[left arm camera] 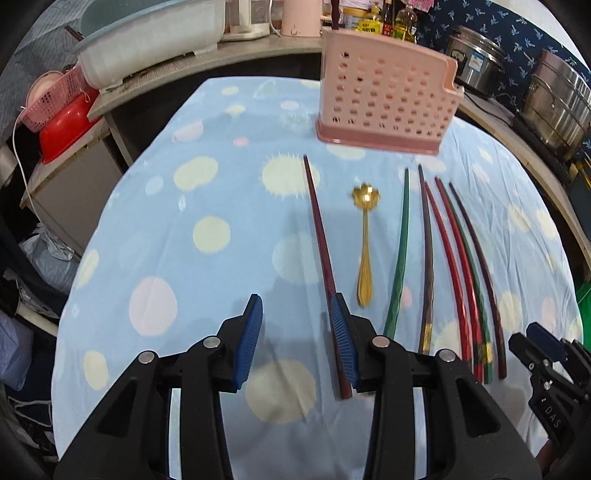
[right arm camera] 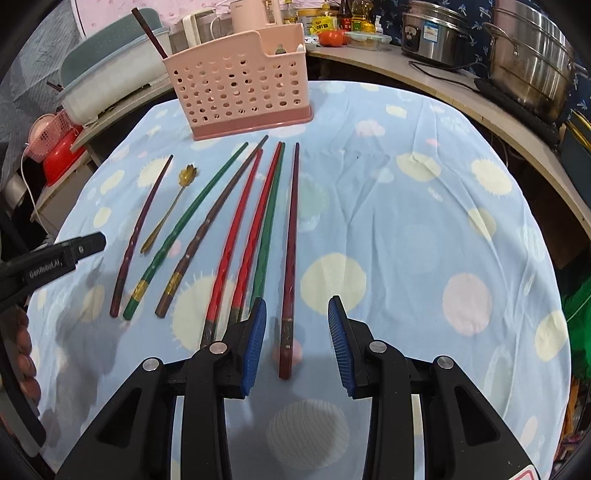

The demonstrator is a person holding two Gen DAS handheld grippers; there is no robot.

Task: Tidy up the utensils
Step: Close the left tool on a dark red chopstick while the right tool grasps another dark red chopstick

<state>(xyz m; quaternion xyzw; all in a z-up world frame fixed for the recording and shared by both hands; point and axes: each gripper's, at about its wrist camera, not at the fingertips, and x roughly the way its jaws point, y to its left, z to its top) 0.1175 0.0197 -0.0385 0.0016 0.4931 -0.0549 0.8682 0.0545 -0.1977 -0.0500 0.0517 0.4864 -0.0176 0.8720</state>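
Observation:
A pink perforated utensil holder (left arm camera: 388, 99) stands at the far side of the table and also shows in the right wrist view (right arm camera: 240, 88), with one dark chopstick (right arm camera: 149, 33) in it. Several red, green and dark chopsticks and a gold spoon (left arm camera: 365, 240) lie in a row on the spotted blue cloth (left arm camera: 221, 221). My left gripper (left arm camera: 299, 339) is open; its right pad touches or overlaps the leftmost dark red chopstick (left arm camera: 321, 229). My right gripper (right arm camera: 297, 343) is open, straddling the handle end of the rightmost dark red chopstick (right arm camera: 290, 258).
A white tub (left arm camera: 147, 40) and red and pink baskets (left arm camera: 62, 110) sit to the far left. Steel pots (right arm camera: 528, 55), a rice cooker (right arm camera: 436, 33), bottles and a kettle line the back counter. The right half of the cloth (right arm camera: 443, 221) lies beyond the chopsticks.

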